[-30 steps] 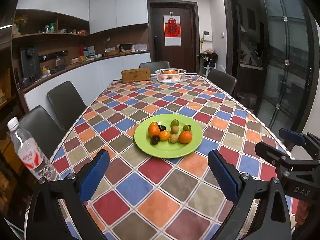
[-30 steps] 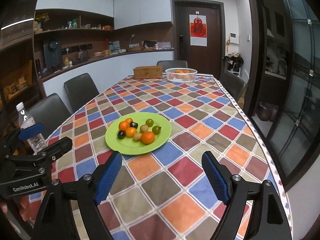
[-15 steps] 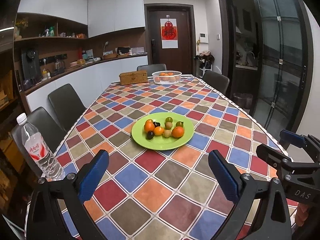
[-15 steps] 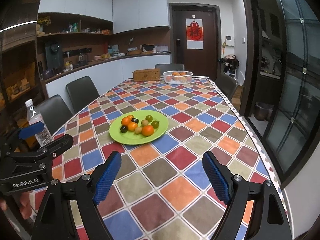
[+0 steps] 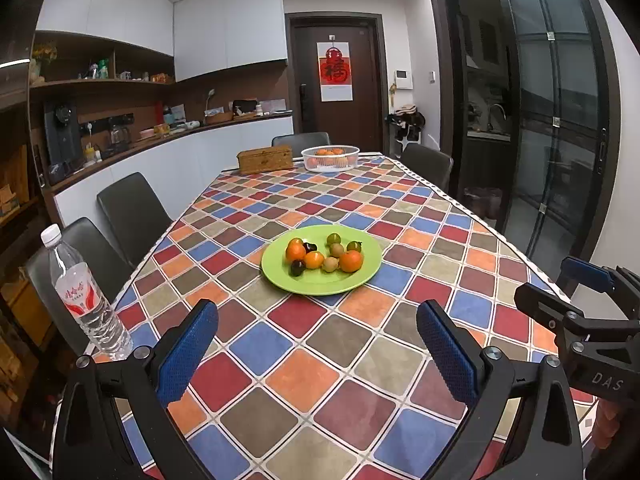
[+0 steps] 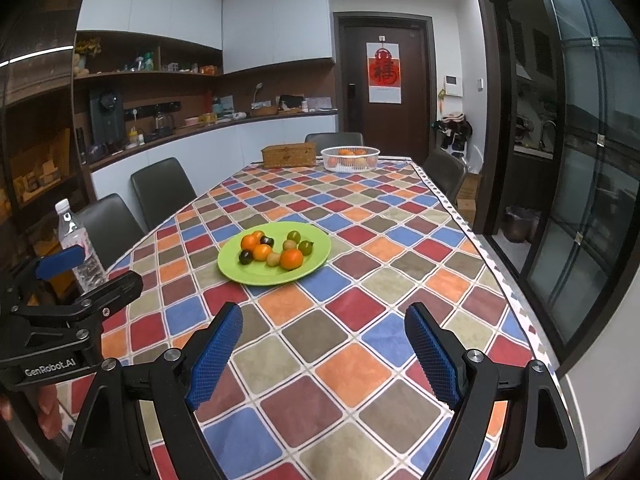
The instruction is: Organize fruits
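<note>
A green plate point(image 5: 368, 276) point(image 6: 316, 260) sits mid-table on the checked cloth and holds several small fruits: orange ones point(image 5: 351, 261), dark ones point(image 5: 297, 267), green ones point(image 5: 333, 238) and tan ones. A white basket point(image 5: 330, 158) point(image 6: 350, 158) with oranges stands at the far end. My left gripper point(image 5: 318, 354) is open and empty above the near table, well short of the plate. My right gripper point(image 6: 324, 358) is open and empty, also short of the plate. Each gripper shows at the edge of the other's view.
A water bottle point(image 5: 82, 296) point(image 6: 78, 246) stands at the table's near left edge. A wicker box point(image 5: 265, 161) sits beside the basket. Dark chairs point(image 5: 132, 212) line the left side and far end. A glass sliding door point(image 5: 560, 120) is on the right.
Both grippers have pulled back and risen, so the plate looks smaller and farther. The bottle shows more fully. Both stay open.
</note>
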